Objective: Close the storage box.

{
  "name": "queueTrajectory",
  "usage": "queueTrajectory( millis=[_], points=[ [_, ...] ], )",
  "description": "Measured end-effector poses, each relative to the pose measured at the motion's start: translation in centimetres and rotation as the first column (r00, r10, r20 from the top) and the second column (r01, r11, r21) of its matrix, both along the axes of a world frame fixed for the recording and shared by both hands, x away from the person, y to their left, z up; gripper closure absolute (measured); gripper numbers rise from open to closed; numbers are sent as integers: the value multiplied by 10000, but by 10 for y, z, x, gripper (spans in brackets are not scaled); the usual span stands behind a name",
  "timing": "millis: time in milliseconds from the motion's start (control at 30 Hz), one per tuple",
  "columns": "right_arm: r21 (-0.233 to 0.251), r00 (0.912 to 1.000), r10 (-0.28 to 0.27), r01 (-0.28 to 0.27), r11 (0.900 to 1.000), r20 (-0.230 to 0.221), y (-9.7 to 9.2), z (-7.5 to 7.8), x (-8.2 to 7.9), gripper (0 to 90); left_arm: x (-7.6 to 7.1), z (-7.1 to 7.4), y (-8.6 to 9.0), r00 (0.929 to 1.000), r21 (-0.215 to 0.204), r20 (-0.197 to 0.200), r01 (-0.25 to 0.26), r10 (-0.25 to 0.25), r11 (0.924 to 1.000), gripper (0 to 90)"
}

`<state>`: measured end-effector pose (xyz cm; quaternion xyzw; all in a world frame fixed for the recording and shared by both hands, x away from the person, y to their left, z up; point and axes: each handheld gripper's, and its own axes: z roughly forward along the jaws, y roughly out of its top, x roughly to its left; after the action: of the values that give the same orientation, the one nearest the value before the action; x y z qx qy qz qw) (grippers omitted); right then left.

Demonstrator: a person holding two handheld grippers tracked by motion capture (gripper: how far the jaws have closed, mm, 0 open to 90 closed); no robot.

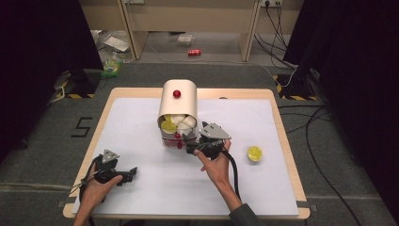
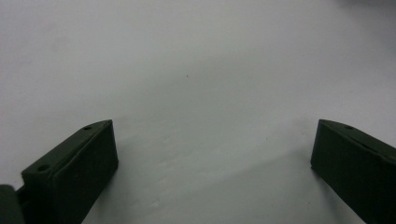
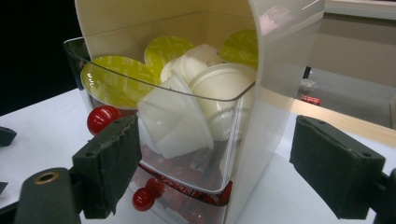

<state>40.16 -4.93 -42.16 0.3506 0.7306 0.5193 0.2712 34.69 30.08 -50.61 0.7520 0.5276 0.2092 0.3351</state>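
Item: capsule dispenser (image 1: 177,104) mid-worktop (image 1: 141,188), drawer (image 3: 187,154) pulled out; right claw (image 1: 192,143) wide open, empty, before it—close squarely on red knob (image 3: 103,118); left claw (image 1: 131,173) open, idle.

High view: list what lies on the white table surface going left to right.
left gripper → cream dispenser with pods → right gripper → loose yellow-lidded pod
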Motion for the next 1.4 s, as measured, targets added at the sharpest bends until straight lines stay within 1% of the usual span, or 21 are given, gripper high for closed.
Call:
queueTrajectory(
  millis=[233,567,900,1133,1167,1367,1400],
  points=[
    [72,10000,-35,35,10000,2,1,-1,2,176,0,0,0,10000,0,2,0,0,10000,0],
    [13,9999,-79,79,10000,89,0,-1,5,177,0,0,0,10000,0,2,-3,3,10000,0],
    [184,9999,-135,136,9997,-27,1,-2,8,177,0,0,0,10000,2,5,0,0,10000,0],
    [104,9999,-145,145,9998,-4,0,-1,8,171,0,0,0,10000,-2,3,-1,1,10000,0],
    [127,9999,-150,149,9998,61,0,-1,8,174,0,0,0,10000,-2,3,-1,1,10000,0],
    [304,9999,-144,143,9994,26,-2,1,6,206,0,0,0,10000,-1,4,-1,1,10000,0],
    [286,9999,-129,127,9995,76,-2,2,6,214,0,0,0,10000,-1,6,-1,1,10000,0]
  ],
)
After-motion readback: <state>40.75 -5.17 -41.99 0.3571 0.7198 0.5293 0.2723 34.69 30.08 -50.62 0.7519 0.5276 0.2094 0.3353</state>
